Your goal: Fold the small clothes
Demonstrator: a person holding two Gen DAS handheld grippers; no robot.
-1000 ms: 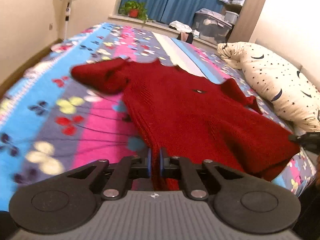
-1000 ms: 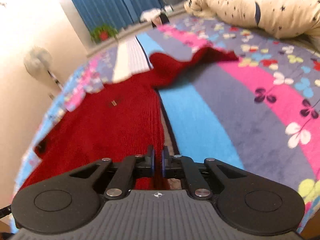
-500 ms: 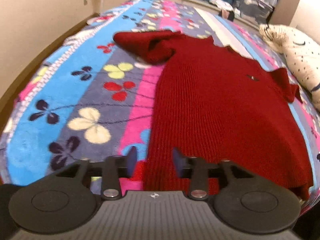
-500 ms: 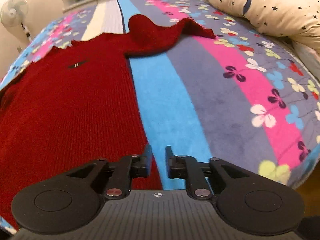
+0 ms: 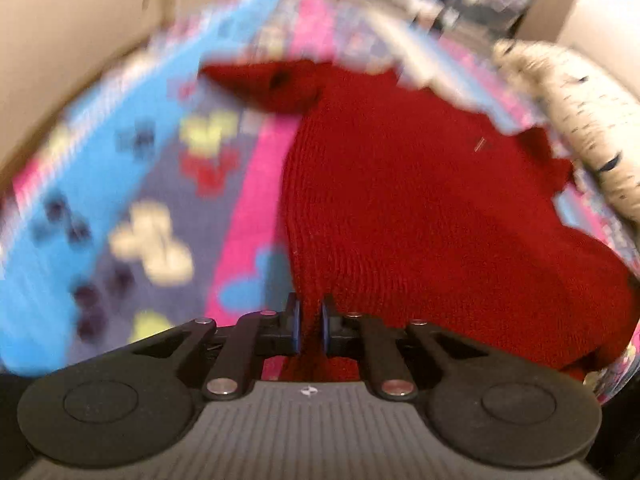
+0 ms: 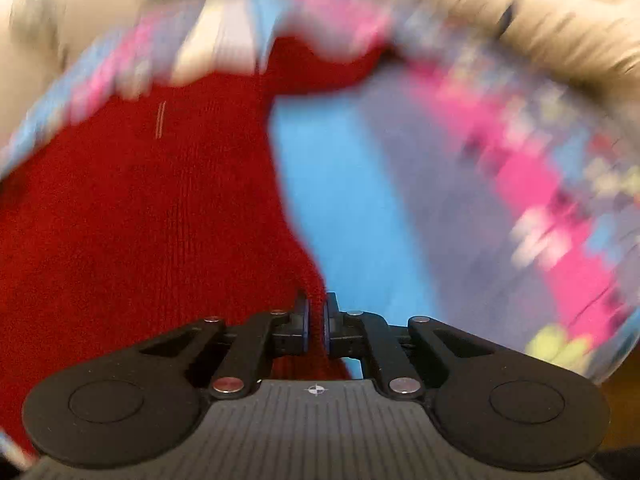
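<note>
Left claw [image 5: 310,326] and right claw [image 6: 315,326] each pinch a hem corner of the red sweater [image 5: 420,200], spread on the bed [image 5: 120,200]. Best practice: raise both corners evenly and carry the hem toward the collar.

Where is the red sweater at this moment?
The red sweater lies spread on the floral bedspread, its near hem pinched by the left gripper and the right gripper.
</note>
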